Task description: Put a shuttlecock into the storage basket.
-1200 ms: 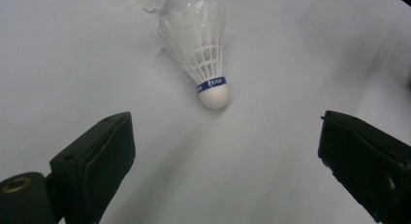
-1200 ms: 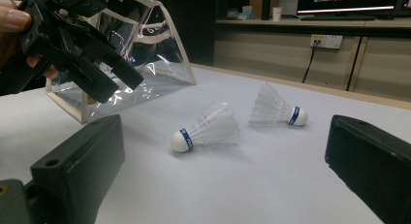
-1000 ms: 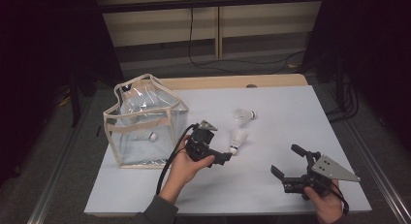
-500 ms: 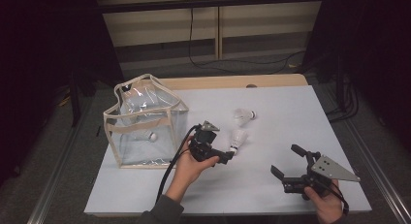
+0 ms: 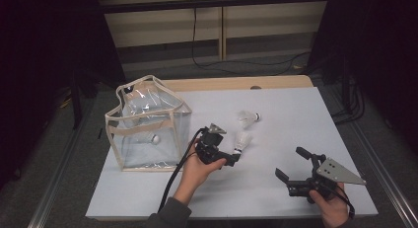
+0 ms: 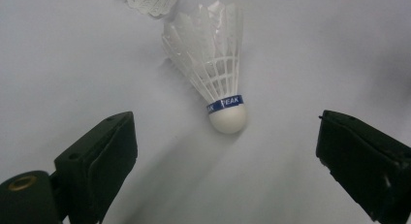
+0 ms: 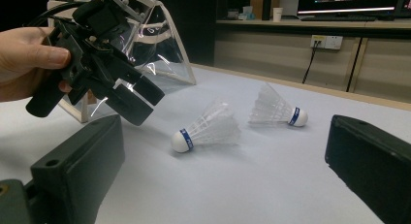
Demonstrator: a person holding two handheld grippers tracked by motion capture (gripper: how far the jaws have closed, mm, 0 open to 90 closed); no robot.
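Observation:
Two white shuttlecocks lie on the white table. The nearer shuttlecock (image 5: 242, 139) (image 6: 215, 69) has a blue band, and its cork points at my left gripper (image 5: 231, 156). That gripper is open, its jaws wide on either side of the cork and a little short of it. The farther shuttlecock (image 5: 248, 117) (image 7: 276, 110) lies just beyond. A third shuttlecock (image 5: 155, 138) rests inside a clear bag (image 5: 148, 124) at the left. My right gripper (image 5: 289, 162) is open at the table's front right, holding nothing.
The clear bag with beige trim stands upright at the table's left side, close to my left hand (image 5: 194, 171). A wooden strip (image 5: 236, 83) borders the table's far edge. Dark floor and cables lie beyond it.
My left gripper has edged to the right, closer to the nearer shuttlecock's cork. The right gripper has stayed in place.

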